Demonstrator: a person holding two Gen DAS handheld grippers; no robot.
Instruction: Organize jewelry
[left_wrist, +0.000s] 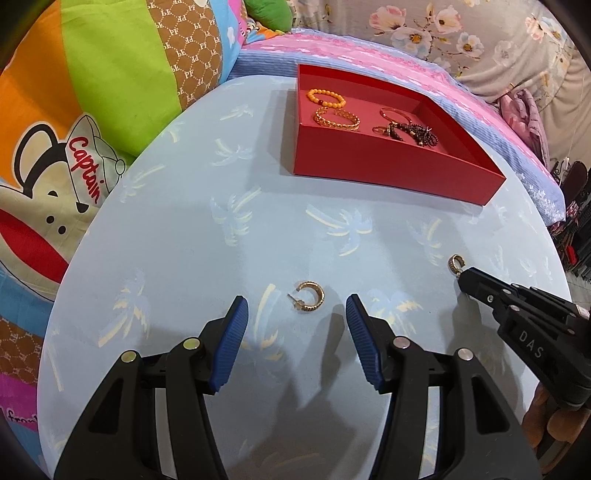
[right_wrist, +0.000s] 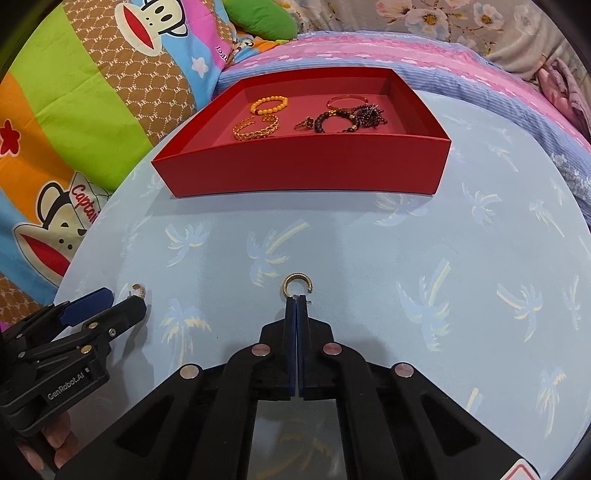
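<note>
A gold hoop earring (left_wrist: 309, 297) lies on the light blue table between the open fingers of my left gripper (left_wrist: 297, 309); it also shows in the right wrist view (right_wrist: 139, 290) by the left gripper (right_wrist: 123, 300). My right gripper (right_wrist: 297, 298) is shut on a second gold hoop earring (right_wrist: 297, 283), pinched at its lower end; both show in the left wrist view, gripper (left_wrist: 462, 275) and earring (left_wrist: 455, 263). A red tray (right_wrist: 303, 166) at the back holds an orange bead bracelet (right_wrist: 269, 103), a gold chain bracelet (right_wrist: 255, 127), a ring (right_wrist: 306, 123), a bangle (right_wrist: 347, 99) and dark beads (right_wrist: 354, 116).
The round table (right_wrist: 369, 258) has a palm-tree pattern. Colourful cartoon bedding (left_wrist: 92, 110) lies to the left and a pink-blue quilt (right_wrist: 406, 62) behind the tray. The table edge curves close on both sides.
</note>
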